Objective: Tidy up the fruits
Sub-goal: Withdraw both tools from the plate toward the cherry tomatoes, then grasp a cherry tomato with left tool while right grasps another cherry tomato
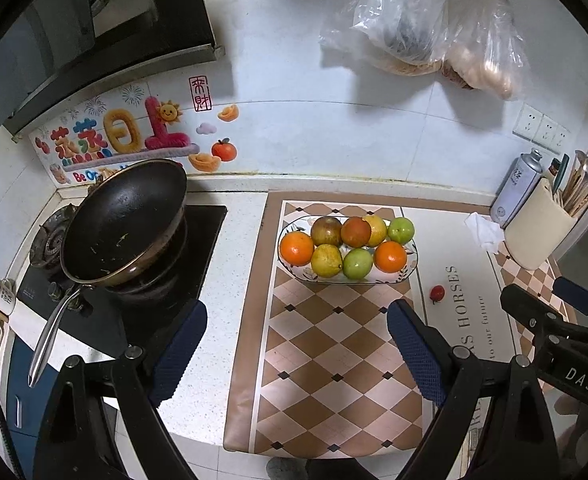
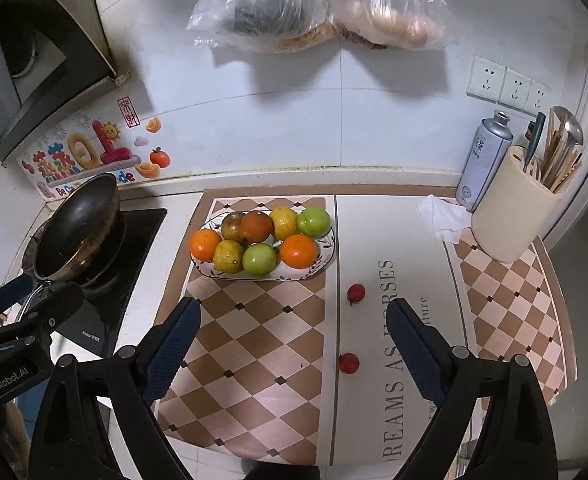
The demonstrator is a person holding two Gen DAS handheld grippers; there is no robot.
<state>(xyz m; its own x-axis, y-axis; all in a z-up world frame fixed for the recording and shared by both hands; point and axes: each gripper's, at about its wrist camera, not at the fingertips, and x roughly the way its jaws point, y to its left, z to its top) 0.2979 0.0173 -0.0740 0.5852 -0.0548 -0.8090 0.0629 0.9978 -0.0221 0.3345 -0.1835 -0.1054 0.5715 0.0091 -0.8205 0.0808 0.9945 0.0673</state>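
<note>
An oval patterned plate [image 1: 410, 267] [image 2: 326, 258] on the checkered mat holds several fruits: oranges [image 1: 296, 248] [image 2: 298, 251], green ones [image 1: 358, 263] [image 2: 259, 259] and yellowish ones [image 1: 326, 261]. Two small red tomatoes lie on the mat, one to the right of the plate [image 1: 437, 293] [image 2: 356, 292] and one nearer [image 2: 349, 362]. My left gripper [image 1: 297, 348] is open and empty, short of the plate. My right gripper [image 2: 294, 344] is open and empty above the mat, the nearer tomato between its fingers' line.
A black wok [image 1: 124, 220] [image 2: 76, 228] sits on the stove at left. A cream utensil holder [image 2: 512, 216], a spray can [image 2: 482, 160] and a crumpled tissue [image 2: 442, 216] stand at the back right. Plastic bags [image 2: 314, 4] hang on the wall.
</note>
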